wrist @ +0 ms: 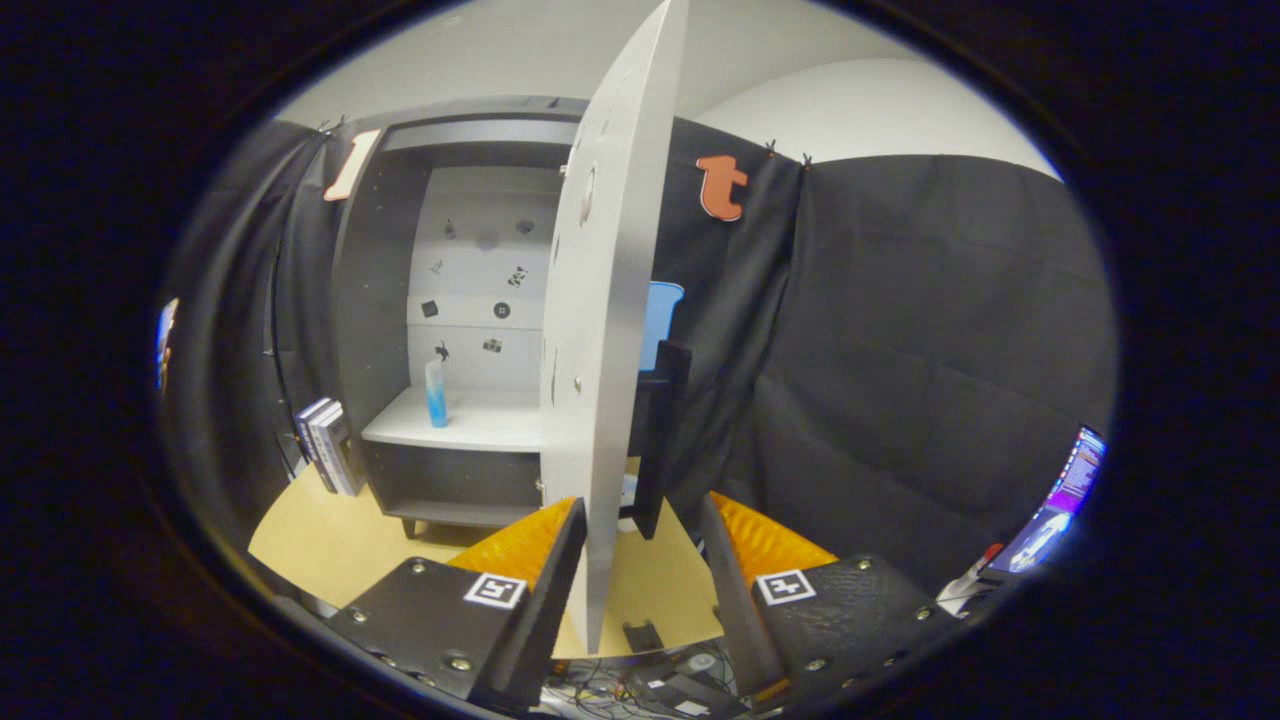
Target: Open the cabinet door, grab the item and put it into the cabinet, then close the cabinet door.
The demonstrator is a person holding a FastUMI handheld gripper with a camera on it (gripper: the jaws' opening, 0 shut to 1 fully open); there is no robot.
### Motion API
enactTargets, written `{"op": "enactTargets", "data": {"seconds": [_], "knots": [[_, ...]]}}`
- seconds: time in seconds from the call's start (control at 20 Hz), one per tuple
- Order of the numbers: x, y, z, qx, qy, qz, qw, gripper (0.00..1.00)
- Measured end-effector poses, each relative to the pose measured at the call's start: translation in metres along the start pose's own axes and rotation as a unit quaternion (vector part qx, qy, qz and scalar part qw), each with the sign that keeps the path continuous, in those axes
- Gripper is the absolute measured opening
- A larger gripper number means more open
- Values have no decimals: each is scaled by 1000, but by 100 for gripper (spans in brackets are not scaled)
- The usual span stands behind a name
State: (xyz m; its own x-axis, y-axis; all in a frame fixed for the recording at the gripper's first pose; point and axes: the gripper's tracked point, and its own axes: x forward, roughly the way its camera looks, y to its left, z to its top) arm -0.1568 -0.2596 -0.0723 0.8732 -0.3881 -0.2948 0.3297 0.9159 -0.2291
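- The gripper (640, 520) is holding its fingers apart, the open cabinet door (600, 330) standing edge-on between them.
- A blue bottle (436, 394) is standing on the cabinet (372, 300) shelf.
- The cabinet is sitting on a wooden table (330, 540), books (328, 445) leaning beside it.

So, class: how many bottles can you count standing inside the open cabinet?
1. A bottle with blue liquid stands upright on the cabinet shelf, left of the open door. The door hides the cabinet's right part, so more may sit there. The gripper is open, its fingers straddling the door's edge.
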Motion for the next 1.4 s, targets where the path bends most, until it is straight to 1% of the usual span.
{"op": "enactTargets", "data": {"seconds": [0.05, 0.15, 0.3, 0.35, 0.5, 0.55, 0.6, 0.65, 0.75, 1.0, 1.4], "knots": [[-4, -6, -7, -7, 8, -6, 1000, 70], [-6, -29, -12, -15, 10, -32, 999, 70], [-2, -44, 1, 10, -13, -53, 998, 71], [0, -43, 6, 21, -23, -52, 998, 71], [10, -27, 20, 38, -41, -22, 998, 70], [14, -29, 21, 35, -40, -24, 998, 70], [17, -30, 19, 36, -40, -23, 998, 66], [15, -27, 21, 45, -38, -16, 998, 66], [11, -14, 19, 58, -32, 12, 998, 65], [5, 21, 21, 52, -29, 62, 996, 65], [-1, 90, 25, 68, -24, 167, 983, 65]]}}
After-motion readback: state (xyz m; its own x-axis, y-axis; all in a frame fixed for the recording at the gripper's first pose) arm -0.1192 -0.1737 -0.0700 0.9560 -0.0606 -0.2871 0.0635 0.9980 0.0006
